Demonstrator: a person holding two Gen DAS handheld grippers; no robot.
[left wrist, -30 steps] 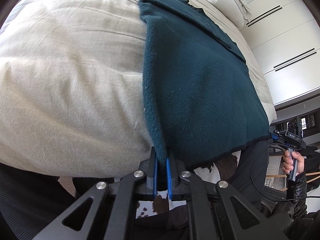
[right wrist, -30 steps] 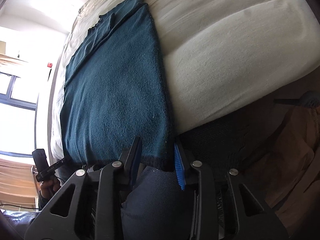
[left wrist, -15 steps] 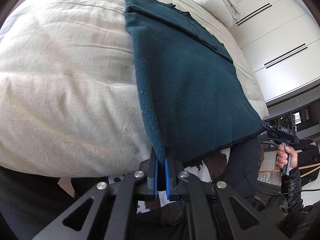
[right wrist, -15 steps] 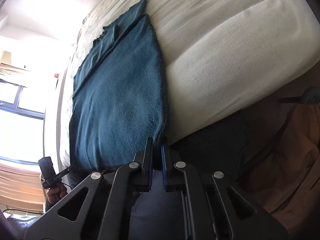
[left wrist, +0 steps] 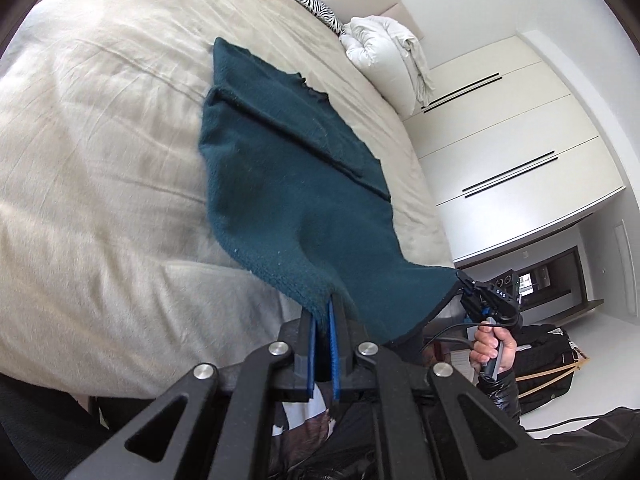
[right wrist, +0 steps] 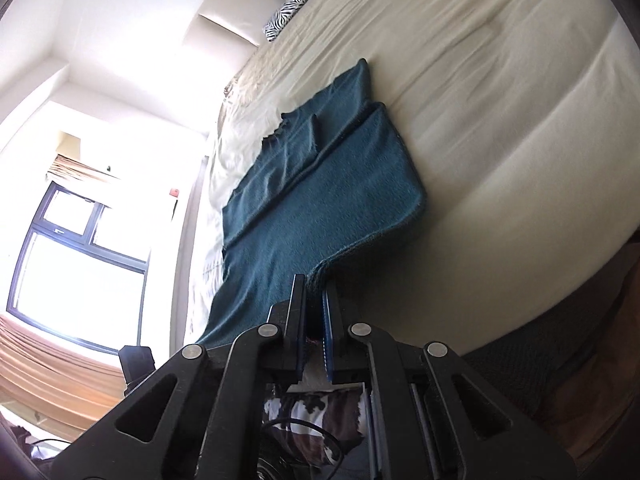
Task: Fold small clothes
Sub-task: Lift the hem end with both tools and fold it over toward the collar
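A dark teal knit garment (left wrist: pixel 288 184) lies on the cream bed, sleeves folded across its far part; it also shows in the right wrist view (right wrist: pixel 320 200). My left gripper (left wrist: pixel 322 312) is shut on the garment's near hem corner and holds it lifted off the bed. My right gripper (right wrist: pixel 314 292) is shut on the other near hem corner, also raised. The right gripper shows in the left wrist view (left wrist: pixel 476 292) with the hem stretched between the two.
The cream bed (left wrist: pixel 100 160) fills most of both views. A zebra-print pillow (left wrist: pixel 316 4) and a white bundled duvet (left wrist: pixel 388 44) lie at the headboard. White wardrobe doors (left wrist: pixel 520 140) stand beyond the bed. A window (right wrist: pixel 80 260) is on the other side.
Both grippers have risen and moved forward over the bed, lifting the near hem with them. The right gripper was open a second ago and closed on the hem corner.
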